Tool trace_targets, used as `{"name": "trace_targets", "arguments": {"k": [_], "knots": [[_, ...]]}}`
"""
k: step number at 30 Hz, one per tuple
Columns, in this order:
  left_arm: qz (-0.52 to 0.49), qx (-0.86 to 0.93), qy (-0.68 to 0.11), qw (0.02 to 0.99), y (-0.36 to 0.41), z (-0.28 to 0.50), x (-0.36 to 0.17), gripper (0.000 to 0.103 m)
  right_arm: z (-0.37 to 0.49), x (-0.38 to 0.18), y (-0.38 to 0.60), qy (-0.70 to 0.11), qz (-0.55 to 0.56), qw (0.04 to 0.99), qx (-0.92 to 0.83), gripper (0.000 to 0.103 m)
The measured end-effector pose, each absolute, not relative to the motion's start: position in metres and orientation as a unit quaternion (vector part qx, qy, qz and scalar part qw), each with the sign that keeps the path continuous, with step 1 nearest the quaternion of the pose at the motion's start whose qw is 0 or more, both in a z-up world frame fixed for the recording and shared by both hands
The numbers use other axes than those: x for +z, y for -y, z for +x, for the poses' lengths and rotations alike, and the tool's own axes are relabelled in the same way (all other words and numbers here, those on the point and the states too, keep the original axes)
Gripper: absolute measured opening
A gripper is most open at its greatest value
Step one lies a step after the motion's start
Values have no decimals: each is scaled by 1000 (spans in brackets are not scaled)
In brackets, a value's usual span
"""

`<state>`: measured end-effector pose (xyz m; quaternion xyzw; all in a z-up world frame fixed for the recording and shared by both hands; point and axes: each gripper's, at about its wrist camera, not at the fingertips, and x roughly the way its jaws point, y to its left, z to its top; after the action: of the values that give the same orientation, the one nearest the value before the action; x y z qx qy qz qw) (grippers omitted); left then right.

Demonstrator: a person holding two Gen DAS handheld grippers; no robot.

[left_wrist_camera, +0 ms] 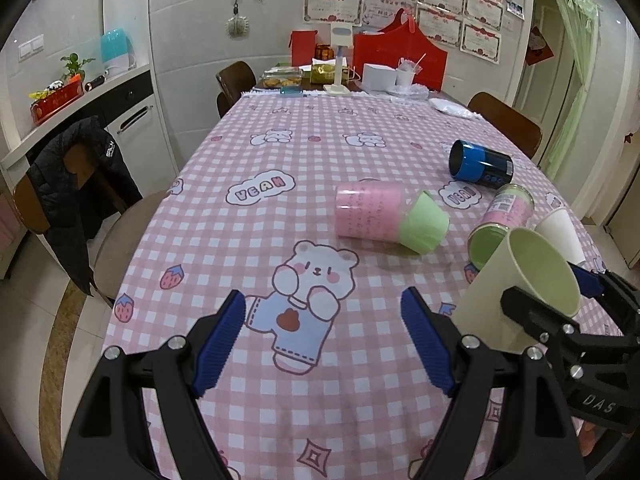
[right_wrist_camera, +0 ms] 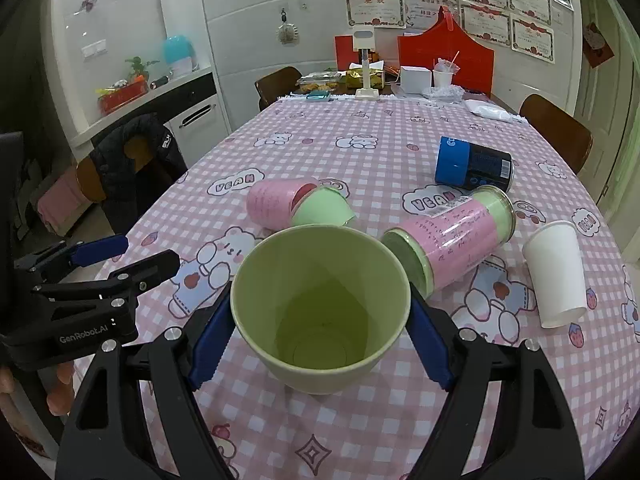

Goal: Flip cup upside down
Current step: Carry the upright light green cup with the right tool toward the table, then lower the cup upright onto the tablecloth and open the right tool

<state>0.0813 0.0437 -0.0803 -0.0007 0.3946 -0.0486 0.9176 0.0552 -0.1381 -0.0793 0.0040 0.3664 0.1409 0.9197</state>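
Lying toppled: three cans (right_wrist_camera: pixel 448 248), two cups (right_wrist_camera: pixel 554 276).

The bench (right_wrist_camera: pixel 360 152) is covered by a pink checked cloth (right_wrist_camera: pixel 280 420); a blue can (right_wrist_camera: pixel 472 164), two pink tubes (right_wrist_camera: pixel 276 202) and a white cup (right_wrist_camera: pixel 556 276) are laid on it.

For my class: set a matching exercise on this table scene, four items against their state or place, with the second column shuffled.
Items:
1. light green cup
2. white paper cup
3. blue can
4. left tongs

States:
A. lying on its side, farthest up the table
B. open, holding nothing
C. gripped between the right tongs, mouth facing the camera
D. lying tipped over near the table's right edge

Pairs: 1-C, 2-D, 3-A, 4-B
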Motion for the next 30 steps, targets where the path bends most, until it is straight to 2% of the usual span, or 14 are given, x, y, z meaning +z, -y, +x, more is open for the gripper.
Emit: {"name": "trace_targets", "arguments": {"k": [13, 16, 26, 30], "knots": [[1, -47, -391, 919, -41, 73, -78, 79, 47, -79, 139, -359, 12, 922, 148, 78], [0, -47, -389, 920, -41, 70, -76, 79, 39, -71, 139, -336, 7, 930, 147, 83], [-1, -48, -371, 928, -40, 54, -63, 79, 19, -50, 152, -296, 18, 945, 136, 84], [1, -44, -352, 935, -38, 42, -54, 79, 6, -41, 164, -268, 16, 956, 118, 89]]}}
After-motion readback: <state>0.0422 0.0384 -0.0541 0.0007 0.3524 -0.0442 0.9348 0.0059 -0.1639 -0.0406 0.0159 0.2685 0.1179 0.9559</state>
